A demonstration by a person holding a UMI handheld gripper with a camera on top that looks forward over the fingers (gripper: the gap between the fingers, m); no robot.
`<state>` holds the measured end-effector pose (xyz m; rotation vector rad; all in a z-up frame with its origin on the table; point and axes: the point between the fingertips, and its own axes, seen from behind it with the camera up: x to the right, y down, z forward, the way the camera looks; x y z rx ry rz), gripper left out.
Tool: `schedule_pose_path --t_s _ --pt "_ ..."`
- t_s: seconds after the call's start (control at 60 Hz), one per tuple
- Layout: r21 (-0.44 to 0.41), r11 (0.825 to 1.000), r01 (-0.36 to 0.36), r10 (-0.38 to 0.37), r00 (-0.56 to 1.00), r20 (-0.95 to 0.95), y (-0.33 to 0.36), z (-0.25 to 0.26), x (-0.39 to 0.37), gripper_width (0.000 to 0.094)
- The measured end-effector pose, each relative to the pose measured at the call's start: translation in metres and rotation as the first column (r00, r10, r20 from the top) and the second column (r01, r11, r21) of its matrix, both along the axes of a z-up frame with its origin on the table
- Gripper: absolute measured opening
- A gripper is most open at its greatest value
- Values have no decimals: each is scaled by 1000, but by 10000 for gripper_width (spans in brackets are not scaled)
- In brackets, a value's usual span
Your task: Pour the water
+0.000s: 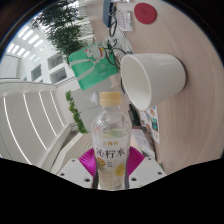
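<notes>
My gripper (110, 165) is shut on a clear plastic bottle (109, 135) with a white cap and a pink and white label bearing a lemon slice. The magenta pads (88, 158) press on the bottle's label at both sides. The whole view is tilted. A white cup (152, 78) lies just beyond the bottle's cap, up and to the right of it, with its open mouth turned toward the bottle. I cannot see any water leaving the bottle. The cup's base is hidden behind its rim.
A white table surface (40, 115) runs along the left of the bottle. A green object (95, 70) and green plants (62, 30) stand behind the cup. A round red item (146, 13) sits far beyond the cup. A printed card (152, 122) lies below the cup.
</notes>
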<state>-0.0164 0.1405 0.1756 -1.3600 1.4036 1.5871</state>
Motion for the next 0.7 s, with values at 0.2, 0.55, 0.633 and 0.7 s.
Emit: schedule_pose_path --t_s 0.2,0.55,0.633,0.7 --pt "3 1000 16 -14 937 -349 0 19 15 349" --pt "11 1000 19 -13 905 -425 -2 30 24 347" --pt "46 998 -31 42 963 -266 -6 46 23 350" --pt "126 989 -84 83 996 11 -7 75 32 351"
